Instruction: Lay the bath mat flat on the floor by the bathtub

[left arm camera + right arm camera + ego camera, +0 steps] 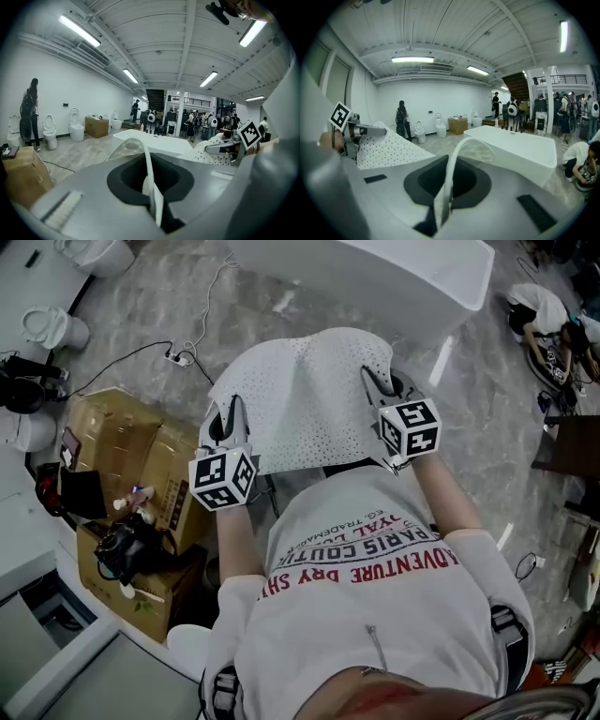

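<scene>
Bath mat (305,399): edge pinched in closed fingers (89,187) of your left gripper (231,418), right gripper (379,388); keep taut, lower level beside bathtub (375,277).

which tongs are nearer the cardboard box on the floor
Left. The left tongs, shut on one edge of the bath mat, hang close by the cardboard box; the right tongs grip the opposite edge, on the mat's far side from it.

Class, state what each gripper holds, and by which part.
Both hold the white perforated bath mat: the left gripper pinches its left edge, the right gripper its right edge.
</scene>
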{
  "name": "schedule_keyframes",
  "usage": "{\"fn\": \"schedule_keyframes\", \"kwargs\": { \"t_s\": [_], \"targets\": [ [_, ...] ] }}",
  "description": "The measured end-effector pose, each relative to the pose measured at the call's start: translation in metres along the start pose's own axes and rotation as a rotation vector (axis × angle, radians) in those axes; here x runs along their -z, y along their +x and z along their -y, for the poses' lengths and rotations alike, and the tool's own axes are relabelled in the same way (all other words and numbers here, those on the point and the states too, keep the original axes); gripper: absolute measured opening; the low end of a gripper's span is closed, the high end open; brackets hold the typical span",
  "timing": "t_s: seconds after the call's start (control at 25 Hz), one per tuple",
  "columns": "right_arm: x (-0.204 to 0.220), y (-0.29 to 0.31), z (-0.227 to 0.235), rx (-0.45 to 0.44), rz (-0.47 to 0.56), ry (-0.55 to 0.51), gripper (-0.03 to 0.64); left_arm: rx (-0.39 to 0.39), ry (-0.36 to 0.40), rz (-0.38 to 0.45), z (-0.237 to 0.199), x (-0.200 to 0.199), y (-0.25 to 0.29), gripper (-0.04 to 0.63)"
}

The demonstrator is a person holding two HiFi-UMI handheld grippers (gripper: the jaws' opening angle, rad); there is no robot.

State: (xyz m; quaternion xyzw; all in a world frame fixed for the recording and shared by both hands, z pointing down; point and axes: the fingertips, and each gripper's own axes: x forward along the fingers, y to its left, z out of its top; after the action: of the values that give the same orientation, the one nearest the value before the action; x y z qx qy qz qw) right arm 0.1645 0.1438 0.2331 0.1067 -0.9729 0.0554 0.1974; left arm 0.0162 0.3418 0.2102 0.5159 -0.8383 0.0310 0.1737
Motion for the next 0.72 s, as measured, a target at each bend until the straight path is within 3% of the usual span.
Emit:
{"fn": "schedule_keyframes", "kwargs": {
  "t_s": [0.36,0.72],
  "targets": [
    [-0.055,0.143,0.086,-0.039,-0.042,0.033,0.020,-0.024,-0.029,-0.037,-0.063,-0.057,0.152,0.018],
    [-0.081,0.232,0.164,0.021,-0.082,0.097,0.020,0.029,0.017,-0.092,-0.095,-0.098,0.287,0.018]
  ]
}}
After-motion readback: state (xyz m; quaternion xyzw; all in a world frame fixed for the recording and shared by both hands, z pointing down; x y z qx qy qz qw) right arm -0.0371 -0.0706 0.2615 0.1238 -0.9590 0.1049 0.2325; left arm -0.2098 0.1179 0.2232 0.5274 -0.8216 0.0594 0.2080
